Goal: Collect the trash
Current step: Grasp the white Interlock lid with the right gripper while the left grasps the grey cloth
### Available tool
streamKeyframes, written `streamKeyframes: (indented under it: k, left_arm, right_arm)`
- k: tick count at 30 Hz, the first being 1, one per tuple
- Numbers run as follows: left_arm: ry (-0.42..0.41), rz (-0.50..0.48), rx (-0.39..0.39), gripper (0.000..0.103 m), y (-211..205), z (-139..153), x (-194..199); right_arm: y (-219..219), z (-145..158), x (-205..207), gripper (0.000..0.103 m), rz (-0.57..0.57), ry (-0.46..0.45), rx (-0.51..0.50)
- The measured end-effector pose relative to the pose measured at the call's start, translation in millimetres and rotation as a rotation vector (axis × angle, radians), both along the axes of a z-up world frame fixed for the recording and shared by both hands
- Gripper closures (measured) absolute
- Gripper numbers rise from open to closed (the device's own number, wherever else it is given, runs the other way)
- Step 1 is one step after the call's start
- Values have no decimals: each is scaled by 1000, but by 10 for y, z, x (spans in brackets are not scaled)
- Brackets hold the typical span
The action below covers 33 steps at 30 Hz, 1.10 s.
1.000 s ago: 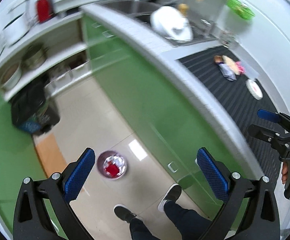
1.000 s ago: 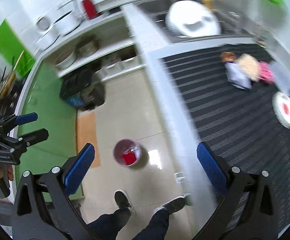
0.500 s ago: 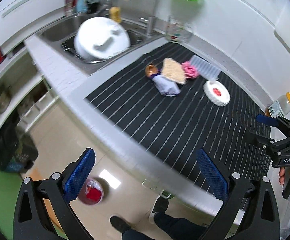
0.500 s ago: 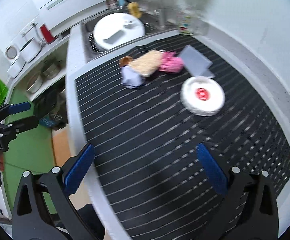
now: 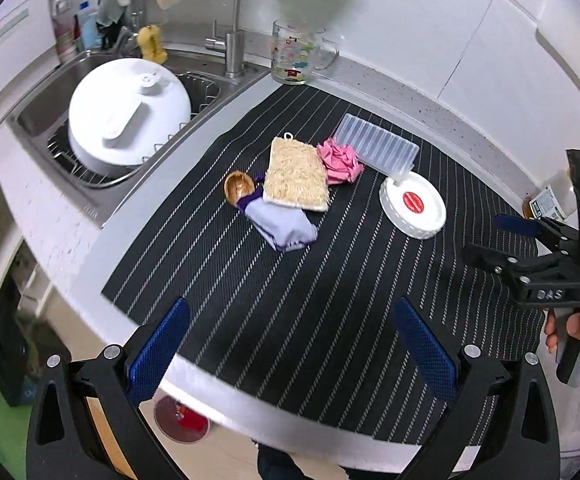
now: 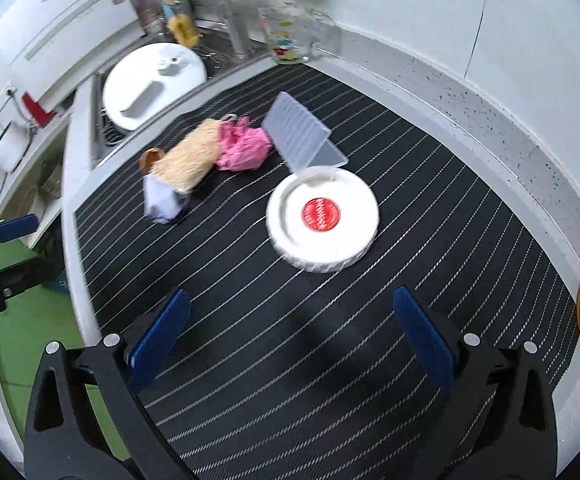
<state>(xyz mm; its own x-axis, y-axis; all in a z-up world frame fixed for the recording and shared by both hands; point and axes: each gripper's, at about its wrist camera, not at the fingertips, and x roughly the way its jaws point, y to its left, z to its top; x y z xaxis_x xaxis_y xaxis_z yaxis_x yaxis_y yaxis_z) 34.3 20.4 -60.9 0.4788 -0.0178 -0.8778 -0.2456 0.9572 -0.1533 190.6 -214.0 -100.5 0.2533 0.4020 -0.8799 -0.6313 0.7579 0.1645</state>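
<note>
Two hand-held grippers, left [image 5: 291, 346] and right [image 6: 290, 334], hover spread wide and empty; pink wad [image 6: 244, 146] looks light, crushable, so pinch its bunched middle.

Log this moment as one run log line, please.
phase: approach | left gripper: open, empty | right gripper: open, empty, over black striped mat | nearest: round white plastic lid with red centre | crumpled pink paper: untouched

The left wrist view is looking down from above the counter edge, facing the wall across the striped mat [image 5: 290, 280]. The right wrist view is hanging nearer over the mat [image 6: 290, 340], facing the same way. Both are sharing the white lid [image 5: 413, 208] [image 6: 321, 218], the sink [image 5: 50, 120] and the cup [image 5: 293, 52].
</note>
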Motion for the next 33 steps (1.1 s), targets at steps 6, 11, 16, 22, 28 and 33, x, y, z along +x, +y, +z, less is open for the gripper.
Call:
streamKeyframes:
  k: [6,11,16,22,28,33]
  left_arm:
    - [37,1,-23,5,171,-196,245]
    - [65,7,-41,5,272,-335,367]
    - [80,19,-54,5,349,-421,442]
    - [88,18,-64,5,381,-463,490]
    - [81,7,-72,5,365,-471,554]
    - [81,-1,-82,5,317,-532,645]
  right_arm:
    - [227,-318,310,3,-2,39,-48]
    - [386,-544,524,3,-2,53,-87]
    - [513,-649,598,3,13,46,-114]
    - [580,-646,619,7,34,21,-130]
    - [474,-561,557,8,41,49,-104]
    - [312,-368,422,8,38,51,-75]
